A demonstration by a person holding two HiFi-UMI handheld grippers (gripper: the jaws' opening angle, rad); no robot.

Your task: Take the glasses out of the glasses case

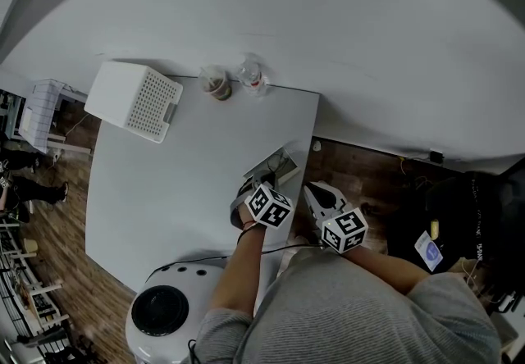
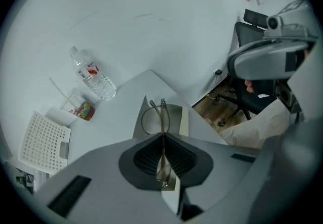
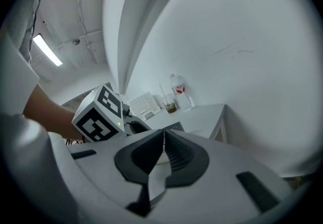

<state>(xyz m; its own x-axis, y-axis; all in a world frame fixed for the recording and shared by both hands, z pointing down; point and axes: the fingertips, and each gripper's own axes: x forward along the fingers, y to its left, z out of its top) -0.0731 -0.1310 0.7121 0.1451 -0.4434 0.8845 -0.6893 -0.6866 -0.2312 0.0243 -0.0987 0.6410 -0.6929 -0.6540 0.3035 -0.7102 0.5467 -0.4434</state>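
Note:
The glasses case (image 1: 277,164) lies open near the white table's right edge (image 1: 310,141). In the left gripper view, thin-framed glasses (image 2: 153,117) stand on edge over the open case (image 2: 177,117), and my left gripper (image 2: 162,136) is shut on their frame. In the head view that left gripper (image 1: 250,184) sits at the near end of the case. My right gripper (image 1: 311,188) hovers just off the table's right edge, beside the case. Its jaws (image 3: 164,136) are shut, and I see nothing held between them.
A water bottle (image 1: 252,75) and a plastic cup with coloured contents (image 1: 216,84) stand at the table's far edge. A white perforated basket (image 1: 135,100) sits at the far left corner. A round white and black device (image 1: 164,309) is near the front. Wooden floor (image 1: 369,182) lies to the right.

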